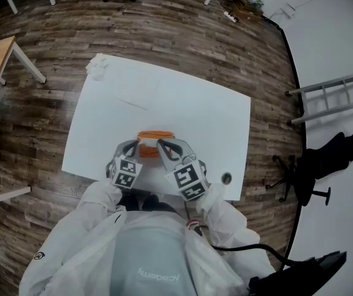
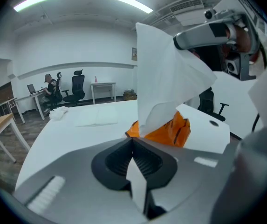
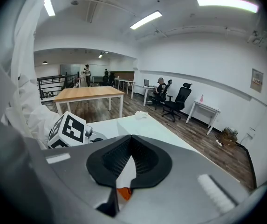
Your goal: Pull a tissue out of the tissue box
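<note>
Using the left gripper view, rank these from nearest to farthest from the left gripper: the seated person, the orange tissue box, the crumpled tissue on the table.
1. orange tissue box, just ahead of the jaws, right of centre.
2. crumpled tissue, at the table's far left corner.
3. seated person, beyond the table, across the room.

Bright ceiling strips (edges fisheye-warped)
</note>
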A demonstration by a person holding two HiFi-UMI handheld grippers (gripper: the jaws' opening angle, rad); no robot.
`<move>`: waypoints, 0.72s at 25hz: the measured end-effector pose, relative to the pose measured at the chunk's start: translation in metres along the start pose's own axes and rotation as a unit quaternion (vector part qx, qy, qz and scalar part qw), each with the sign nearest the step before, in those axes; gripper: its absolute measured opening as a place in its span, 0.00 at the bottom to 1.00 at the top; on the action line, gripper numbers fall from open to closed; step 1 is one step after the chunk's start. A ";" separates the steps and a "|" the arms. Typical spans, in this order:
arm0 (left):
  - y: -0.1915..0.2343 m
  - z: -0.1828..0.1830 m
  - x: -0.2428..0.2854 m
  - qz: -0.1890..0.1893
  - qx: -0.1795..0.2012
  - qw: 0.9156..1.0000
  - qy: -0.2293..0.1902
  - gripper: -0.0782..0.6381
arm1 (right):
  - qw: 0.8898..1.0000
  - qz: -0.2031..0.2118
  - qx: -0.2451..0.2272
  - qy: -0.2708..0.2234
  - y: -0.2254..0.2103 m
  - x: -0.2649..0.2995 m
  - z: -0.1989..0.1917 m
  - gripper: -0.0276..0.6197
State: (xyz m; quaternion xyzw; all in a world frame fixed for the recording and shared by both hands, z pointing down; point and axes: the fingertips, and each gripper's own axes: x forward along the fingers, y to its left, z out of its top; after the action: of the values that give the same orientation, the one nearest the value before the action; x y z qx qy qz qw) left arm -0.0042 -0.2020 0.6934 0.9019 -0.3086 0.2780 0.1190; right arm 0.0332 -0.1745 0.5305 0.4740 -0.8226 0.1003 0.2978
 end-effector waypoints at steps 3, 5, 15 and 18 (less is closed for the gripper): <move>0.000 -0.001 0.001 -0.001 0.000 1.000 0.002 0.11 | 1.000 -0.001 -0.001 -0.005 -0.001 -0.001 0.004 0.04; 0.000 -0.002 0.002 -0.001 -0.001 1.000 0.004 0.11 | 1.000 -0.001 -0.002 -0.008 -0.001 -0.002 0.008 0.04; 0.002 0.000 0.001 0.000 0.001 1.000 0.003 0.11 | 0.999 -0.013 0.006 -0.032 -0.010 -0.014 0.023 0.04; 0.003 0.001 -0.001 0.001 0.002 1.000 0.001 0.11 | 0.999 -0.018 0.011 -0.038 -0.012 -0.018 0.024 0.04</move>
State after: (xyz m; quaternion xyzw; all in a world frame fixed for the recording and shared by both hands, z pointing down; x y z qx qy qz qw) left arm -0.0067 -0.2041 0.6920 0.9013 -0.3092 0.2800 0.1172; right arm 0.0405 -0.1793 0.4992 0.4952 -0.8235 0.0864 0.2631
